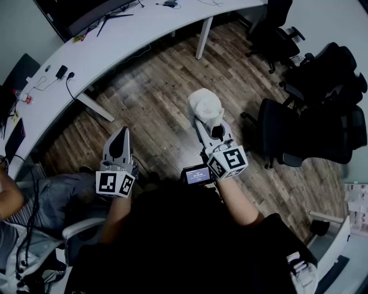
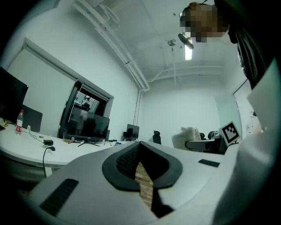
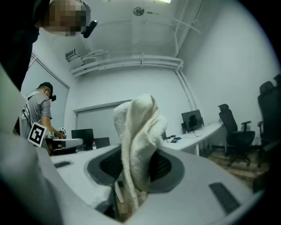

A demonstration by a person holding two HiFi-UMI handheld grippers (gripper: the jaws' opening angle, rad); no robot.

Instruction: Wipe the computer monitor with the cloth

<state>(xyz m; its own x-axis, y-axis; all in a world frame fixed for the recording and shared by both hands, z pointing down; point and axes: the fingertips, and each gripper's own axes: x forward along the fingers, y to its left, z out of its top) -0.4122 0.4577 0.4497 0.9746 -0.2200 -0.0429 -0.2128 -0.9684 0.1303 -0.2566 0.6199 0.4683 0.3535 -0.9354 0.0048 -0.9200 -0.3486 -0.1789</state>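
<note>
A dark computer monitor (image 1: 86, 14) stands on the curved white desk (image 1: 144, 26) at the far top left, well away from both grippers. My right gripper (image 1: 209, 119) is shut on a white fluffy cloth (image 1: 206, 105) held over the wood floor. Between its jaws the cloth (image 3: 137, 140) sticks up in a bunched fold, at the right gripper (image 3: 134, 169). My left gripper (image 1: 121, 132) is shut with nothing in it. The left gripper (image 2: 141, 151) has its jaws together, and beyond it the monitor (image 2: 89, 125) shows on the desk, with the cloth (image 2: 188, 136) off to the right.
Several black office chairs (image 1: 313, 115) crowd the right side. A desk leg (image 1: 96, 107) slants down ahead of the left gripper. A seated person (image 1: 23, 201) is at the left edge. Cables and a charger (image 1: 62, 72) lie on the desk. More monitors (image 3: 192, 120) stand on a far desk.
</note>
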